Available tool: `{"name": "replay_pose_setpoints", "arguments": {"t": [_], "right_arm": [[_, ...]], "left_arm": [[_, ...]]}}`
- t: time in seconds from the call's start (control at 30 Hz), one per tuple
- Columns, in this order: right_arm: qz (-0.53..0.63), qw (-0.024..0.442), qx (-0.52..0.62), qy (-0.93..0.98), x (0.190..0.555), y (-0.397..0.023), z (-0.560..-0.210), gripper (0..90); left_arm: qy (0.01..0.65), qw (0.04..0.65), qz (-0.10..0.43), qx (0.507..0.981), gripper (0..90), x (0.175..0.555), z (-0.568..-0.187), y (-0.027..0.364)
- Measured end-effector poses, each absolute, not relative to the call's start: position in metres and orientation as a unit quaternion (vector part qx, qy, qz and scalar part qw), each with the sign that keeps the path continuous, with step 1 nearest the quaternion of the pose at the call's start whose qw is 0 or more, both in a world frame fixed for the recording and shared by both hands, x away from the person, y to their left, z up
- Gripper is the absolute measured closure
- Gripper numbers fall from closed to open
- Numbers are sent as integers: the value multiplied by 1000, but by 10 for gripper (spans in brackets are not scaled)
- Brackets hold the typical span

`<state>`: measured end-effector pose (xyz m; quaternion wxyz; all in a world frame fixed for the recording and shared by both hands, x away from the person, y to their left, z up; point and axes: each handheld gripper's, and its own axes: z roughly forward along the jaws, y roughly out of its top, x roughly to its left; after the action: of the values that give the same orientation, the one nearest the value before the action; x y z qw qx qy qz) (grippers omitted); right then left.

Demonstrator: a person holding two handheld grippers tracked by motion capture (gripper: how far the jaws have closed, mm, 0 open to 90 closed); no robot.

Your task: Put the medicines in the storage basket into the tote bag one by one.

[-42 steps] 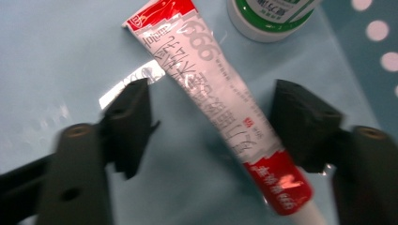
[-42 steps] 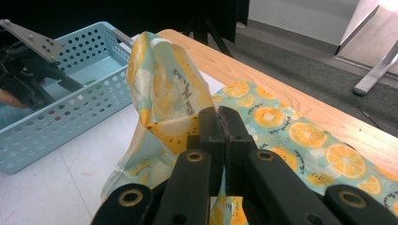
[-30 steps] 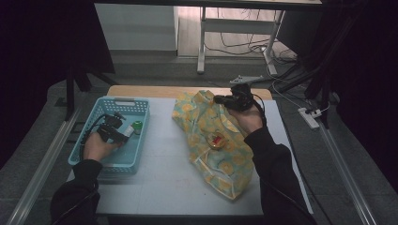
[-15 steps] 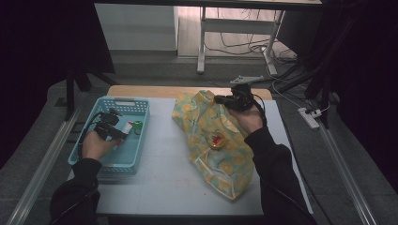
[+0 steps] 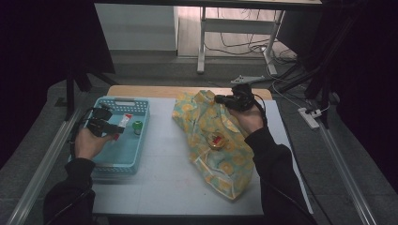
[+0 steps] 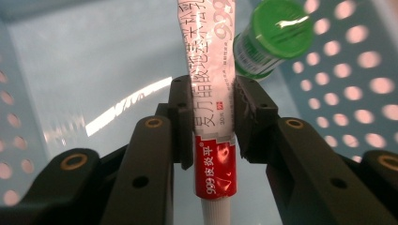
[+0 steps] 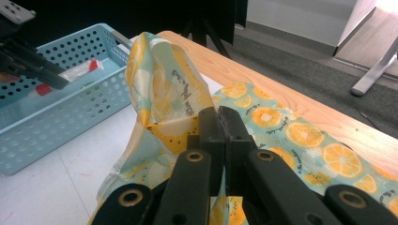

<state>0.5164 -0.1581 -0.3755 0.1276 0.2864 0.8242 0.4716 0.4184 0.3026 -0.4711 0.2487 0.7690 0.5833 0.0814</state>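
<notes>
Left gripper view shows the left tool (image 6: 213, 117) clamped across a tube (image 6: 210, 84) above the blue basket (image 5: 141, 105); its thin body could slip. Right tool (image 7: 219, 123) pinches the bag (image 7: 164, 101) rim; it may sag shut.

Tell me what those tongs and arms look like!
Both tongs are black. The left tongs have two chunky arms with brass-ringed screw holes; the right tongs look the same. A black cable trails from the left. The person wears dark long sleeves.
</notes>
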Motion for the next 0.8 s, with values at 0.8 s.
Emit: {"name": "replay_pose_setpoints", "arguments": {"t": [0.8], "right_arm": [[477,131,285,821,516,-158,-372,896]], "left_arm": [[482,361,110,791,694,380,-411,258]]}}
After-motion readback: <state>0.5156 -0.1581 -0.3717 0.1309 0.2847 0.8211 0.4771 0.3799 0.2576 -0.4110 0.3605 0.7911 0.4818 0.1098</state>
